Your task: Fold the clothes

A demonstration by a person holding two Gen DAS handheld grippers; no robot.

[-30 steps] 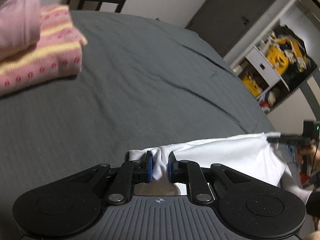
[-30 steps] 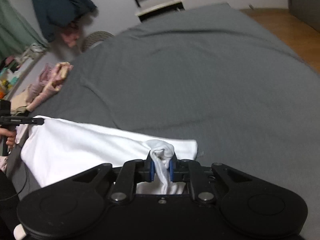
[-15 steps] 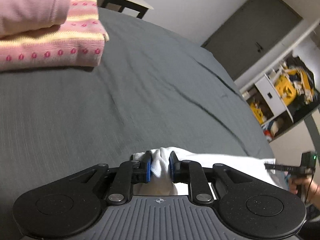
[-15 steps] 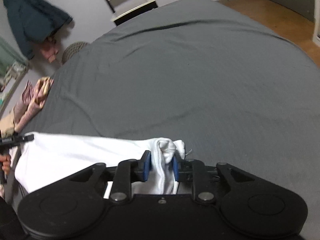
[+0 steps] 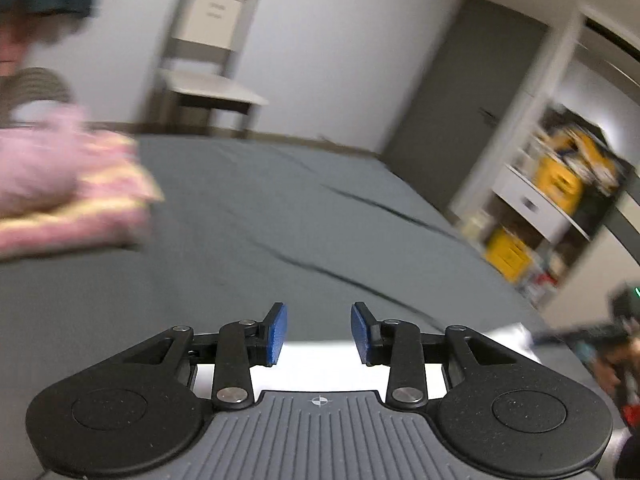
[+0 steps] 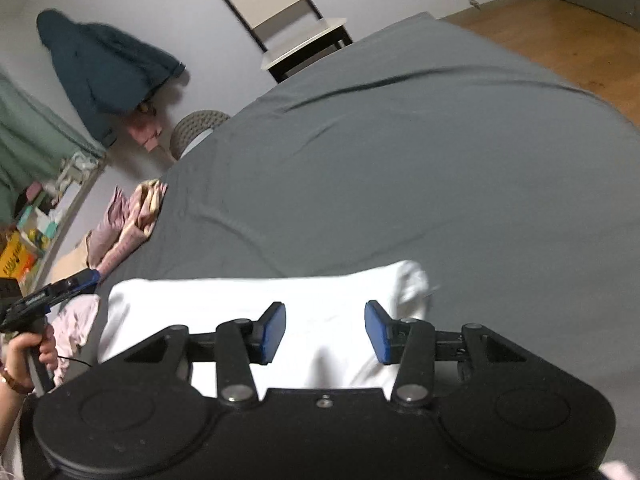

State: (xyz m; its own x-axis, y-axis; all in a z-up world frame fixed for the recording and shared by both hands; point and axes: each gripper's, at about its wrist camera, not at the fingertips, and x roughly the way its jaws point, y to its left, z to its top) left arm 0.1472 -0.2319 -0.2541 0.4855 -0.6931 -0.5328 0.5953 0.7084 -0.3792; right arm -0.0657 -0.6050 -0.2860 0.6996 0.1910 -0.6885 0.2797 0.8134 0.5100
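Since the white garment lies flat on the near edge of the grey bed with nothing gripping it, one fold looks laid down, though how many folds remain cannot be judged: only a long white band shows, with a small bunched corner at its right end. Just above that band the right gripper hangs with its blue pads spread wide and empty, the cloth visible between and below them. At the band's left end the left gripper is likewise wide apart and holds nothing; a bright strip of the garment shows just under its fingers, and the view is smeared with motion. Left of the garment and further up the bed sits a folded pink striped pile, which suggests earlier items are done. Beyond the bed's far end stands a pale chair, and a dark coat hangs on the wall to its left. As for containers, a white shelving unit well to the garment's right holds blurred yellow items; their nature cannot be told.
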